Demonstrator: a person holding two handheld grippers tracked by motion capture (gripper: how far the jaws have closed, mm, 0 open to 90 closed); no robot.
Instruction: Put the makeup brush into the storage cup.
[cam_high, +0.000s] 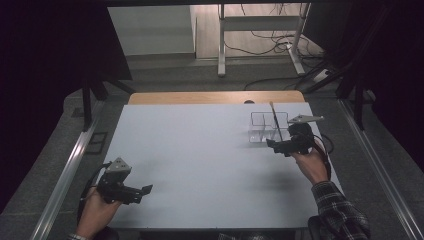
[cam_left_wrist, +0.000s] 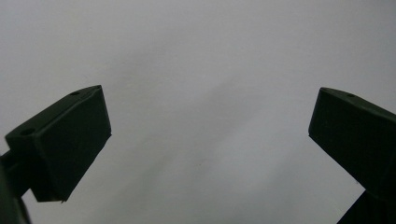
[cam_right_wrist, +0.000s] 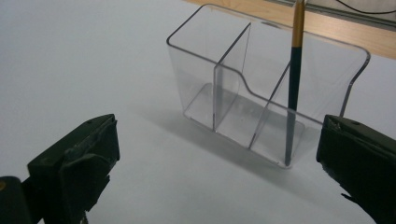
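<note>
Pen (cam_right_wrist: 293, 88) upright in clear organizer (cam_right_wrist: 224, 84), just beyond right tongs (cam_right_wrist: 217, 163), both tongs apart

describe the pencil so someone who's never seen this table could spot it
On the white table, look to the far right for the clear divided holder, just ahead of the right gripper. The pencil stands in one compartment: a thin dark stick with a yellow-orange upper part.

The clear organizer (cam_high: 268, 127) with its pencil (cam_high: 274, 120) blocks the table's (cam_high: 200, 160) upper right; elsewhere seems open.
</note>
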